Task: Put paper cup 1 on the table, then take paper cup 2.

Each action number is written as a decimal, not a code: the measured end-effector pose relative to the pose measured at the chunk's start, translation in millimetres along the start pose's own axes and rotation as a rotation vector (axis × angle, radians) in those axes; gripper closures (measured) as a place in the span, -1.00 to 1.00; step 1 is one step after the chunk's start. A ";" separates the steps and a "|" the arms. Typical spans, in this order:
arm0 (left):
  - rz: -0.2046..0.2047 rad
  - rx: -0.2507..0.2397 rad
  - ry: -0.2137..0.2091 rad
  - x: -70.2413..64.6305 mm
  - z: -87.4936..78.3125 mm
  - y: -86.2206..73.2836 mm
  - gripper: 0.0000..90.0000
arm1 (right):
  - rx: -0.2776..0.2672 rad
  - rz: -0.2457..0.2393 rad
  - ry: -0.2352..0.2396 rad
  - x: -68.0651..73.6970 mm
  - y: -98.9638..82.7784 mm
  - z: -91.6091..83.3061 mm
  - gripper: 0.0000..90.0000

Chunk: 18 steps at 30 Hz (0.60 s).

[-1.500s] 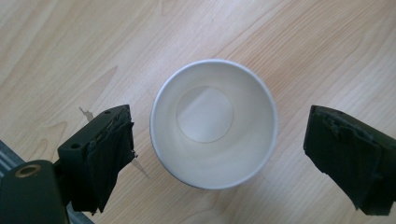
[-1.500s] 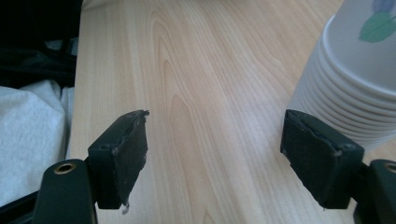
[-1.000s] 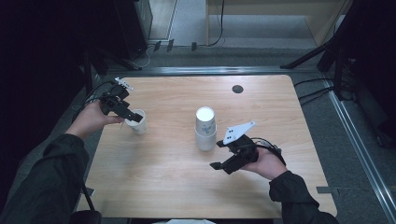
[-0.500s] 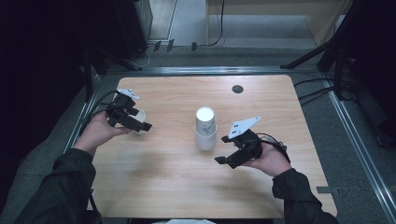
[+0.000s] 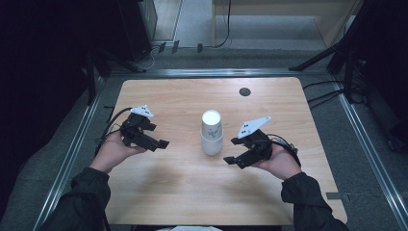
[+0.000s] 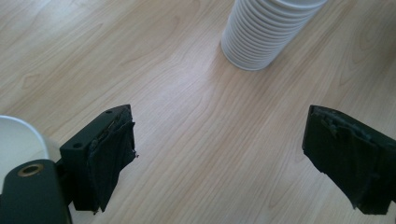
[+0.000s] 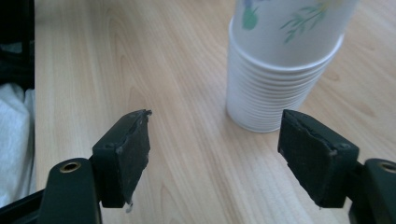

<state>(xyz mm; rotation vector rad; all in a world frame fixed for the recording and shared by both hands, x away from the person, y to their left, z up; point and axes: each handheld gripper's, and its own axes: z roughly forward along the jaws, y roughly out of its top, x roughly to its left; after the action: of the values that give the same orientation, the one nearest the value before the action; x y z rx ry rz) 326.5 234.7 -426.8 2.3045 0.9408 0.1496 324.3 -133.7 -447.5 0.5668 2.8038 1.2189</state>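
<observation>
A stack of white paper cups (image 5: 211,133) stands upright in the middle of the wooden table (image 5: 183,192); its top cup has a flower print (image 7: 289,23). My left gripper (image 5: 156,142) hovers left of the stack, open, jaws aimed at the stack (image 6: 261,37) with bare wood between them. A white cup rim (image 6: 18,140) shows just outside its left jaw. My right gripper (image 5: 232,151) is close to the stack's right side. Its jaws have just been closing but stand open on nothing, with the stack beyond them.
A small dark round disc (image 5: 245,91) lies near the table's far edge. Metal rails (image 5: 72,159) run along both sides of the table. White cloth (image 7: 14,140) shows past the table's edge in the right gripper view.
My left gripper has moved nearer and toward the stack, and the single cup seen at its tip is now hidden in the high view. The right hand has stayed put.
</observation>
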 end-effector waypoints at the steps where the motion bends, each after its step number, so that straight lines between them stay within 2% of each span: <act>1: 0.000 -0.006 -0.001 -2.1 1.0 -1.6 -0.79 | -0.008 0.000 -0.003 -1.1 0.6 -1.6 -0.42; 8: -0.014 -0.044 -0.022 -15.7 7.1 -13.2 -0.79 | -0.020 0.001 -0.013 -13.6 8.5 -12.3 -0.38; 14: -0.004 -0.057 -0.028 -23.0 7.8 -18.0 -0.79 | 0.001 0.002 -0.016 -23.4 17.6 -18.3 -0.37; 18: 0.009 -0.058 -0.030 -29.5 10.2 -21.6 -0.79 | 0.044 -0.012 -0.018 -29.2 27.4 -20.4 -0.40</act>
<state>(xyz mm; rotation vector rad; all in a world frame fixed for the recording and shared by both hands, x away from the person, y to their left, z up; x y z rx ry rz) 295.4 221.6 -443.9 2.2524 0.9000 0.1441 356.6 -140.8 -417.2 0.5605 2.8210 1.1466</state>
